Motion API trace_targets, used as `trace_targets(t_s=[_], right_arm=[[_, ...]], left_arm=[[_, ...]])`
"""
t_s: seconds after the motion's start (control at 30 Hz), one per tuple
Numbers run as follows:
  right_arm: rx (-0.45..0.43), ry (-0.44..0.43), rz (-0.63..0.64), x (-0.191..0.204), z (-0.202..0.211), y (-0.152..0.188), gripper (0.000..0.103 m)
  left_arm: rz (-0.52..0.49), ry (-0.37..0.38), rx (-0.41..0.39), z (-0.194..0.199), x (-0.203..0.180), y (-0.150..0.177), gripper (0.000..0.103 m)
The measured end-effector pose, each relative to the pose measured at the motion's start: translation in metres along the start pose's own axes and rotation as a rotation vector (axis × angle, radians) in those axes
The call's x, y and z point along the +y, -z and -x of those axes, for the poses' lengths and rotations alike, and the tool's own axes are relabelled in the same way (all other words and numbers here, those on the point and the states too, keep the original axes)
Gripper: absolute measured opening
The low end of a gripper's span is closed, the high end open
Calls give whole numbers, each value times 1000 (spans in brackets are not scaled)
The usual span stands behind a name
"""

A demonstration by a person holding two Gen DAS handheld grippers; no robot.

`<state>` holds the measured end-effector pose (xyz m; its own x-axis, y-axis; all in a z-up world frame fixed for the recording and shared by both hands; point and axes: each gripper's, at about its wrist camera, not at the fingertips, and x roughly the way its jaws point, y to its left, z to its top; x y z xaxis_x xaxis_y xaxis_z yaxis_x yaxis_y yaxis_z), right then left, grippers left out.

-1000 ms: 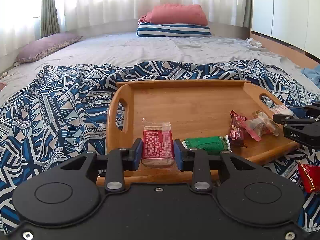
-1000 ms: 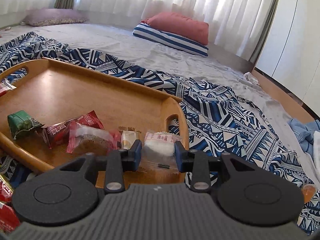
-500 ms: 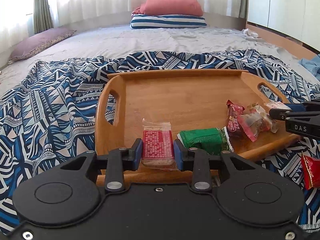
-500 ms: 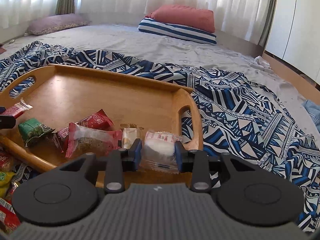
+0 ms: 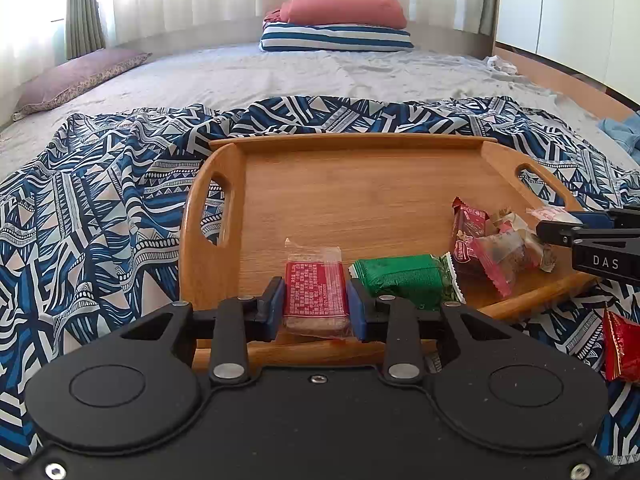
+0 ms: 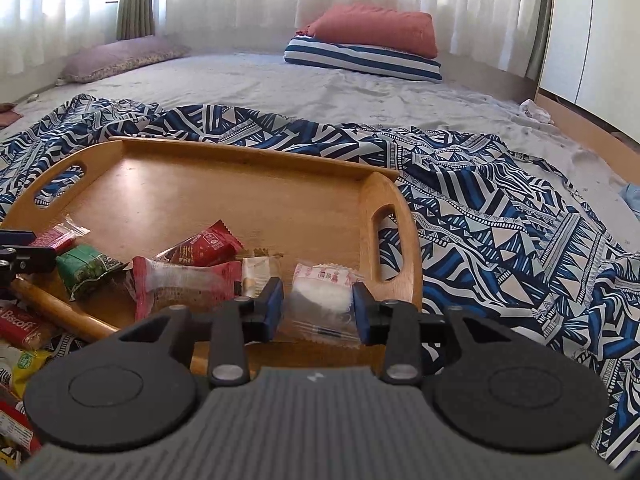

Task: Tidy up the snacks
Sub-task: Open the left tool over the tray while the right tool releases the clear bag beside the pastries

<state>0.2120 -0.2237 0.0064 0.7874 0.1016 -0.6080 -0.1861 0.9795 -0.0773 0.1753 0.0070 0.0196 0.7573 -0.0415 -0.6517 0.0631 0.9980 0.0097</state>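
A wooden tray [image 5: 360,200] lies on a patterned blanket. My left gripper [image 5: 316,308] is shut on a red snack packet [image 5: 316,296] just above the tray's near left corner. Beside it in the tray lie a green packet [image 5: 400,278], a dark red packet [image 5: 466,232] and a clear packet with red ends [image 5: 500,256]. At the near right corner of the tray [image 6: 240,184], my right gripper [image 6: 318,310] has its jaws opening. A white packet [image 6: 320,296] sits between them, and a gap shows beside the left pad. A small beige packet [image 6: 256,276] lies next to it.
Loose snacks lie on the blanket [image 5: 100,220] in front of the tray: a red packet [image 5: 622,348], a Biscoff packet [image 6: 22,326] and a yellow one [image 6: 24,364]. Stacked pillows [image 5: 340,20] and a purple pillow [image 5: 80,76] sit far back on the bed.
The right jaws have spread away from the white packet, which now rests in the tray corner. The right view has turned slightly. The left gripper still grips the red packet.
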Motion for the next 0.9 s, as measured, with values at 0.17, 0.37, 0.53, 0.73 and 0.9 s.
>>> trace_targets(t_s=[0.17, 0.37, 0.53, 0.73, 0.9], right_arm=[[1, 1, 2, 0, 1, 0, 46], [0, 1, 0, 0, 1, 0, 47], [4, -1, -10, -1, 1, 1, 49], [3, -5, -22, -3, 3, 1, 61], [-6, -10, -18, -1, 11, 0, 61]], left_arm=[[3, 1, 2, -1, 0, 0, 32], [11, 6, 18, -5, 1, -1, 33], [9, -2, 21, -6, 0, 0, 36], [-1, -8, 13, 1, 0, 0, 52], [7, 5, 0, 12, 3, -1, 71]])
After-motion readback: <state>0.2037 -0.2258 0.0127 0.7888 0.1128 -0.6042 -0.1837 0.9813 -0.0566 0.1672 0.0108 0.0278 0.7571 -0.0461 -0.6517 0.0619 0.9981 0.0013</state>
